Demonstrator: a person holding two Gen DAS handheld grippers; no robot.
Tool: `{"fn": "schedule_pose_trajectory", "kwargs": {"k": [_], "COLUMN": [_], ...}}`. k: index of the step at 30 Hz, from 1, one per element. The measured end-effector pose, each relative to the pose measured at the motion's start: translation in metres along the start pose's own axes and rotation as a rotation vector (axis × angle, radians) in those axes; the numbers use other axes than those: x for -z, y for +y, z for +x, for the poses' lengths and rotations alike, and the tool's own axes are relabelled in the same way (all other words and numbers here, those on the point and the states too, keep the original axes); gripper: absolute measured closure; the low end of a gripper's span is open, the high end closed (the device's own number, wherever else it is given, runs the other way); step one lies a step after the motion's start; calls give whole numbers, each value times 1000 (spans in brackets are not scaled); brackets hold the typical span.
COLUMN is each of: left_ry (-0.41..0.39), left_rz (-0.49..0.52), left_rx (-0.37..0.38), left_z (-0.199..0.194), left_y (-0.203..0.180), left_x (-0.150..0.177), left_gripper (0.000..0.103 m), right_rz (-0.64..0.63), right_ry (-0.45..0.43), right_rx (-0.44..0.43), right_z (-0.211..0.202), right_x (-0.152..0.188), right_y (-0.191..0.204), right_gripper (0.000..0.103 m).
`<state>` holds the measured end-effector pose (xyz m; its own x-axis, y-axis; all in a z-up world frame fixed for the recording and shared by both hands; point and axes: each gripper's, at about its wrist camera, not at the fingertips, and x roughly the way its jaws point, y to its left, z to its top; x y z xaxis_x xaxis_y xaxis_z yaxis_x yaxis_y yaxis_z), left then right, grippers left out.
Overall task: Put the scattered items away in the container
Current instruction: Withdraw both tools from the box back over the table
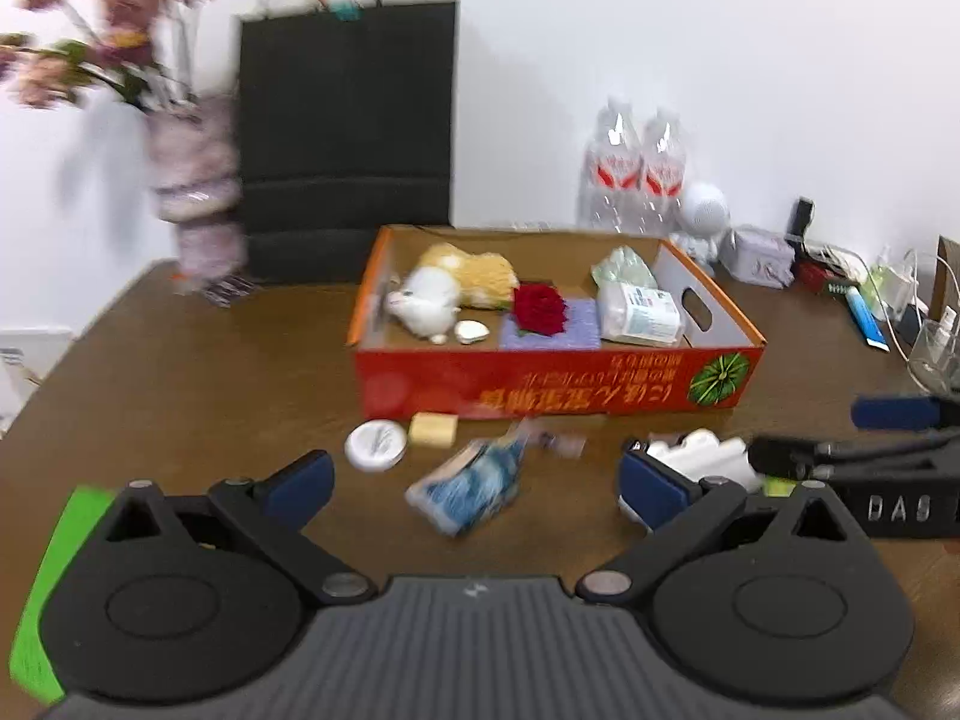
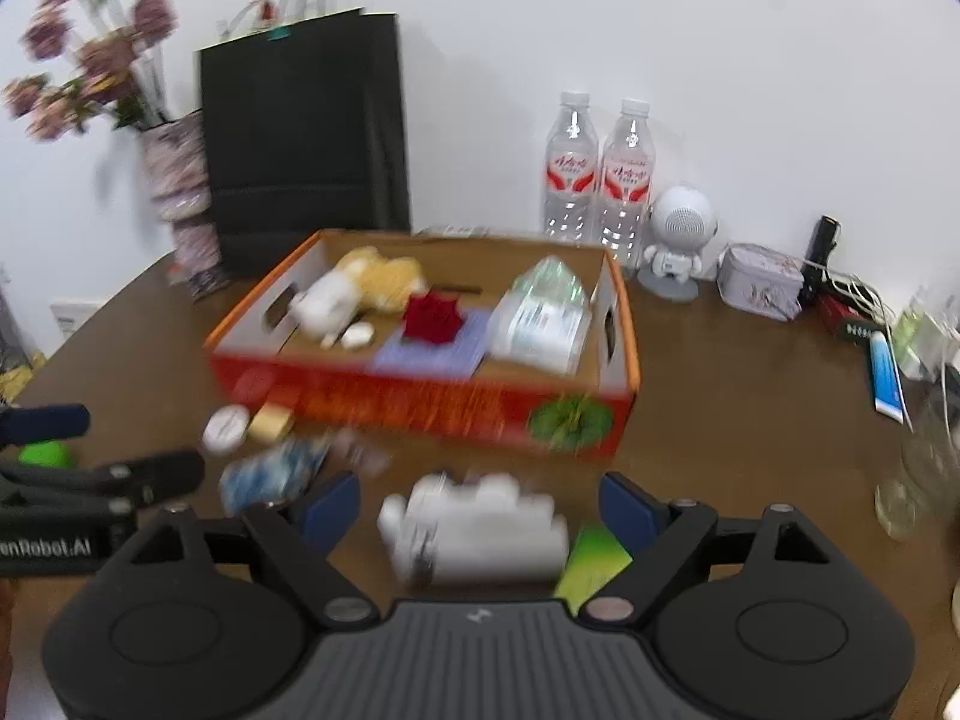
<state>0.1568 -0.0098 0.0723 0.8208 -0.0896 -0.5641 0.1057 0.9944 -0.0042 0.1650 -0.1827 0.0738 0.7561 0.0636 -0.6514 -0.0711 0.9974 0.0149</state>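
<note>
Orange cardboard box [image 1: 552, 375] sits mid-worktop [image 1: 180, 372], open top, already holding a plush toy [image 1: 432, 297], a red rose [image 1: 540, 307] and a white packet [image 1: 639, 315]. In front of the box we see a white round tin [image 1: 375, 445], a yellow block [image 1: 433, 429], a blue pouch [image 1: 474, 477] and white bottles [image 2: 480, 531], all blurred. Left hand-held gripper [image 1: 474, 483] hovers low before the box, jaws apart around the pouch, not touching. Right hand-held gripper [image 2: 480, 504] is level beside it, jaws apart, straddling the bottles. Bare worktop left of the box.
</note>
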Motion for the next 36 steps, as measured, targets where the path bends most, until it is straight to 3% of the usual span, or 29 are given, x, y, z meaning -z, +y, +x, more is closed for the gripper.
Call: {"fn": "schedule_pose_trajectory", "kwargs": {"k": [4,9,13,19,29,36], "left_ry": [-26,24,56,96,107,104], "left_rz": [34,66,23,51,-25,-31], "left_rx": [-45,-67,-69,-99,-74,-76], "left_z": [-12,-2,4,10,13,13], "left_y": [-11,-18,-14,-18,-11,-14], "left_x": [52,90,104,114,115,116], "left_gripper": [0,0,0,0,0,0], "right_rz": [-6,-18,4,-4,29,48], "right_ry": [-47,-23,-12,7,-2,4], "right_rx": [30,89,62,86,76,44], "right_z": [-14,-9,-8,1,10,12], "right_x": [63,100,113,124,131,132], "right_y": [11,17,17,20,12,9], "right_gripper": [14,14,14,11,0,0]}}
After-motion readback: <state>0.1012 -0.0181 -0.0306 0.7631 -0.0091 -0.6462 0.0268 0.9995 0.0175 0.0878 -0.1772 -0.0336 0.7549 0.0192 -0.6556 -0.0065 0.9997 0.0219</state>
